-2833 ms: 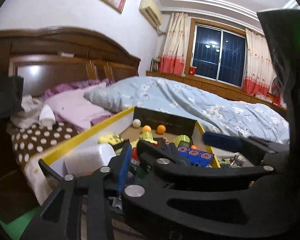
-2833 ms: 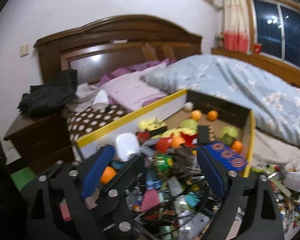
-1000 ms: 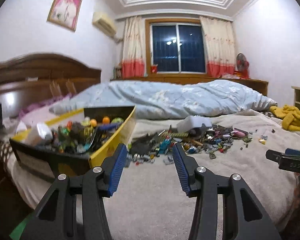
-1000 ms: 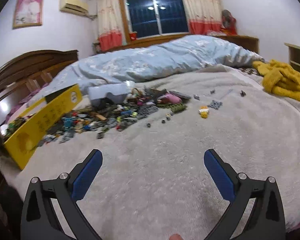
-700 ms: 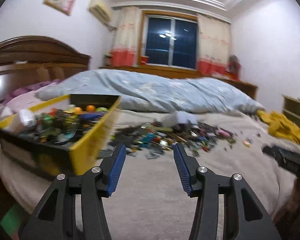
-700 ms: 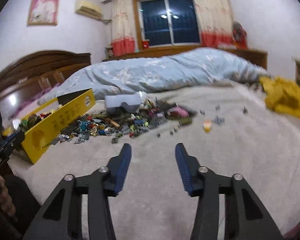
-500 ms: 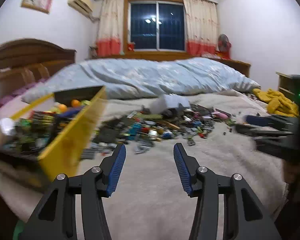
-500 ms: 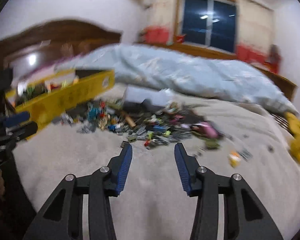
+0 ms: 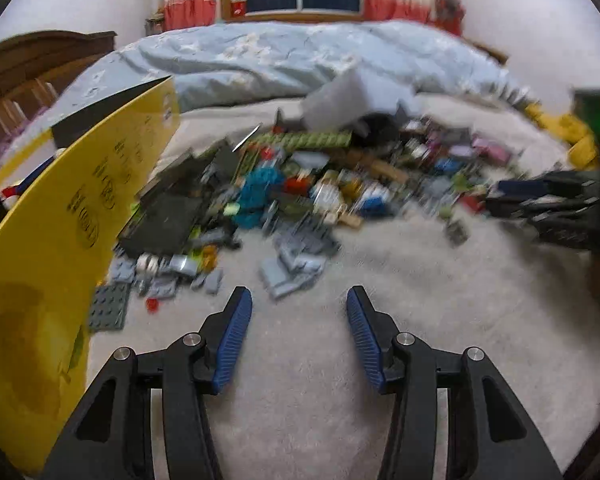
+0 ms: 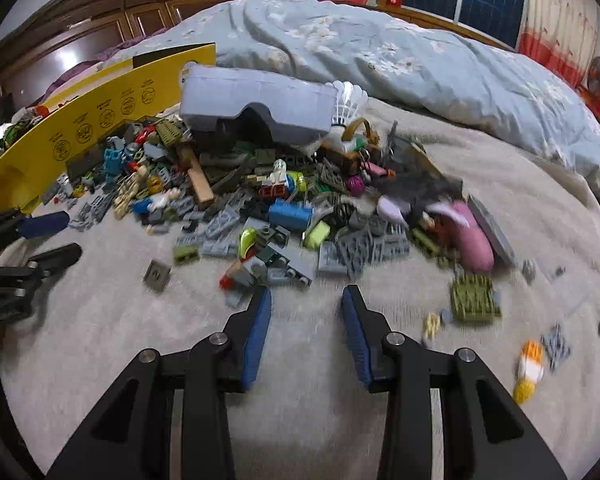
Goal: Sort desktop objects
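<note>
- Right hand-held gripper (image 10: 306, 294) is closing, empty, nearing the toy pile (image 10: 268, 200).
- Left hand-held gripper (image 9: 299, 298) is hanging open, empty.
- Blurry view: it is probably risking pinching several bricks together.

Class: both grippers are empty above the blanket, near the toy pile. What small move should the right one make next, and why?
Probably ease the right gripper forward onto the grey piece just ahead. Its jaws are closing on nothing, so reopening first seems wise; the pile lies unsorted beside the yellow box.

Both wrist views angle down, close over the bed, sharing the toy pile (image 9: 300, 200) from opposite sides.
</note>
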`<state>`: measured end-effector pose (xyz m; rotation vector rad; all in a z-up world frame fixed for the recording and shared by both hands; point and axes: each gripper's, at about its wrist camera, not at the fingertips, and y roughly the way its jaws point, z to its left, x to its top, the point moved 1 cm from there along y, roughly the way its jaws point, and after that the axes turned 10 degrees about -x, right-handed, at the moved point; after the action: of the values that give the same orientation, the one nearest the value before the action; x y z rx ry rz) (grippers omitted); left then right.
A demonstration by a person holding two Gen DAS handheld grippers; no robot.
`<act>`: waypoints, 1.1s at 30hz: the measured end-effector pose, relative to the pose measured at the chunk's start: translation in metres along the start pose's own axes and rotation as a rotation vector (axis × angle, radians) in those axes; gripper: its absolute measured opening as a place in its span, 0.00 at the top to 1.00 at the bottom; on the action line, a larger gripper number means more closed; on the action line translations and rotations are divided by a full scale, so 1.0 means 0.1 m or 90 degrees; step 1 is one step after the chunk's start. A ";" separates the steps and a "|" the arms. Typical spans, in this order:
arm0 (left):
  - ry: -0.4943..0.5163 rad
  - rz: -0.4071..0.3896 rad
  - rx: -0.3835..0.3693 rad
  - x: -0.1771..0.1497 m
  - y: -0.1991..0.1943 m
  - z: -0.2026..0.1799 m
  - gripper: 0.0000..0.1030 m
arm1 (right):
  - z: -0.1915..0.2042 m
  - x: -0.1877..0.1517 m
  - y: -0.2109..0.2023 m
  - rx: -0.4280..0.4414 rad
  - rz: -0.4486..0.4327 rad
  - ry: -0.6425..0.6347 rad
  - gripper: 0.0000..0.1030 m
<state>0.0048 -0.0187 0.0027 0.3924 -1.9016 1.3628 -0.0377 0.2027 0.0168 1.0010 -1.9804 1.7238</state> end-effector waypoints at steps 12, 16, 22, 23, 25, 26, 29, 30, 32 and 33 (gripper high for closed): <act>0.032 0.041 0.040 0.11 0.20 -0.12 0.69 | 0.24 0.09 -0.08 0.006 -0.072 -0.062 0.92; 0.059 0.014 0.009 0.08 0.07 -0.20 0.69 | 0.25 -0.07 -0.38 0.052 -0.087 -0.053 0.92; 0.141 -0.013 -0.089 -0.16 -0.39 -0.56 0.69 | 0.54 -0.56 -0.65 0.088 -0.050 -0.088 0.91; 0.151 -0.017 -0.090 -0.20 -0.45 -0.63 0.68 | 0.58 -0.64 -0.65 0.089 -0.042 -0.085 0.91; 0.205 -0.031 -0.117 -0.28 -0.61 -0.81 0.57 | 0.59 -0.72 -0.71 0.084 -0.060 -0.069 0.90; 0.257 -0.052 -0.140 -0.35 -0.69 -0.94 0.54 | 0.58 -0.74 -0.74 0.100 -0.061 -0.061 0.89; 0.355 -0.062 -0.124 -0.49 -0.65 -1.20 0.49 | 0.48 -0.73 -0.83 0.112 -0.081 -0.035 0.71; 0.358 -0.046 -0.120 -0.51 -0.56 -1.24 0.49 | 0.45 -0.71 -0.85 0.113 -0.093 -0.036 0.67; 0.351 -0.023 -0.117 -0.50 -0.40 -1.30 0.49 | 0.40 -0.67 -0.87 0.135 -0.098 -0.020 0.64; 0.352 -0.020 -0.115 -0.48 -0.35 -1.32 0.49 | 0.38 -0.65 -0.87 0.149 -0.094 -0.007 0.64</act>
<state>0.1109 0.0795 0.0113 -0.0466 -1.5275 1.1200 0.0748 0.1832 0.0292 1.2027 -1.6918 1.9003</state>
